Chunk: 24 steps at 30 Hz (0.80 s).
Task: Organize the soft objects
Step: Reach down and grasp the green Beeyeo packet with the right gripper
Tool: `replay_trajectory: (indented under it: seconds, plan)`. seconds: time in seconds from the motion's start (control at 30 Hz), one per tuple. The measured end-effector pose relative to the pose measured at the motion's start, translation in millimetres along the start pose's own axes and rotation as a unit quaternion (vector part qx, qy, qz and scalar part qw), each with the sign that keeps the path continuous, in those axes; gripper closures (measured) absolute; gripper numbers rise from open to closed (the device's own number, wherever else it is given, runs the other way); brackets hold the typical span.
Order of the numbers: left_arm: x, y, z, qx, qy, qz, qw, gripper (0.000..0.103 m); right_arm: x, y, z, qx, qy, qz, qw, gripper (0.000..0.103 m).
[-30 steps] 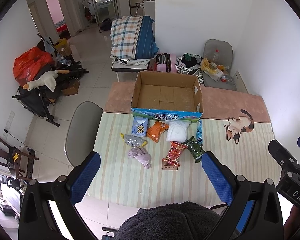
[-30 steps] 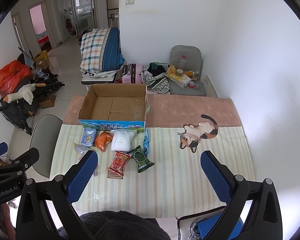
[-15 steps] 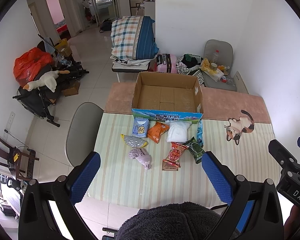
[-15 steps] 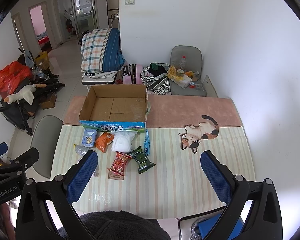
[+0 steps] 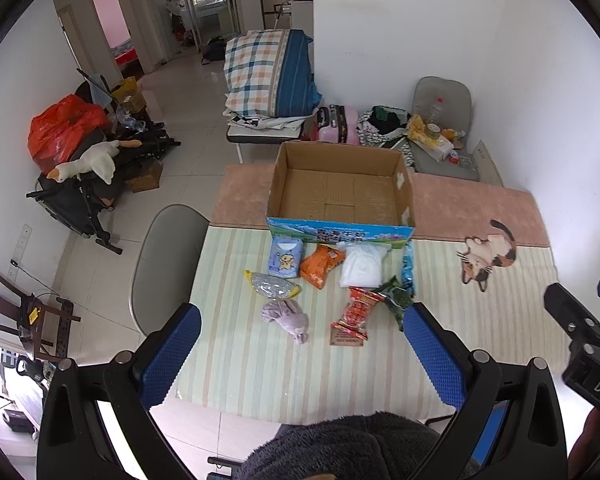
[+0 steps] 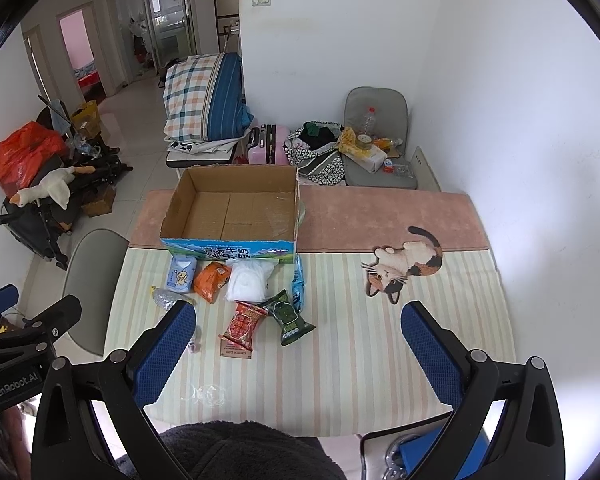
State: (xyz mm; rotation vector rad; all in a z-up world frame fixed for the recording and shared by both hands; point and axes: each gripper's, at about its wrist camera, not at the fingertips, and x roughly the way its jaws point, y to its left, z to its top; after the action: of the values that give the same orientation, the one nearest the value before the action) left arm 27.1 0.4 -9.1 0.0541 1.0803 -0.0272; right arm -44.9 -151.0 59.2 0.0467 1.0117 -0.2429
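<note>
An empty cardboard box [image 5: 342, 194] [image 6: 232, 210] stands open at the far side of the striped table [image 5: 260, 360]. In front of it lie several soft packs: a blue tissue pack [image 5: 285, 256], an orange pack [image 5: 322, 265], a white bag [image 5: 362, 266] [image 6: 249, 279], a red snack pack [image 5: 356, 312] [image 6: 242, 326], a green pack [image 6: 288, 317], a silver pouch [image 5: 272, 287] and a lilac cloth [image 5: 286, 316]. My left gripper [image 5: 300, 326] and right gripper [image 6: 298, 330] hover high above the near table edge, both open and holding nothing.
A cat-shaped mat [image 6: 404, 266] lies on the right of the table, a pink runner [image 6: 380, 216] along the far edge. A grey chair [image 5: 164, 256] stands left of the table. Folded bedding [image 5: 268, 74], a pink suitcase and clutter lie on the floor beyond.
</note>
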Motion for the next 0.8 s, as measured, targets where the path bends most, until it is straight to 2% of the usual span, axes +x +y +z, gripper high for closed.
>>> replay_trajectory:
  seconds: [0.1, 0.17, 0.23, 0.4, 0.53, 0.63, 0.73, 0.8]
  plan:
    - [38, 7, 5, 0.000, 0.008, 0.029, 0.9996, 0.000, 32, -2, -2, 0.003, 0.011, -0.004, 1.000, 0.000]
    - [72, 14, 5, 0.001, 0.020, 0.049, 0.9986, 0.000, 69, -4, -3, 0.000, 0.039, 0.001, 0.999, 0.000]
    - [114, 19, 3, 0.001, 0.053, 0.062, 0.9967, 0.000, 109, -6, -5, 0.000, 0.073, 0.005, 0.997, 0.000]
    - [215, 39, -13, -0.018, 0.160, 0.047, 0.9859, 0.000, 229, -19, -23, 0.027, 0.164, 0.017, 0.986, 0.000]
    - [281, 50, -33, -0.038, 0.216, 0.054, 0.9742, 0.000, 316, -19, -41, 0.001, 0.212, 0.002, 0.977, 0.000]
    - [326, 59, -46, -0.061, 0.258, 0.051, 0.9629, 0.001, 370, -14, -54, -0.014, 0.250, 0.023, 0.968, 0.000]
    - [345, 61, -51, -0.084, 0.274, 0.048, 0.9569, 0.005, 406, -9, -62, -0.040, 0.269, 0.025, 0.962, 0.000]
    - [352, 57, -48, -0.095, 0.273, 0.034, 0.9568, 0.005, 419, -6, -63, -0.051, 0.269, 0.026, 0.961, 0.000]
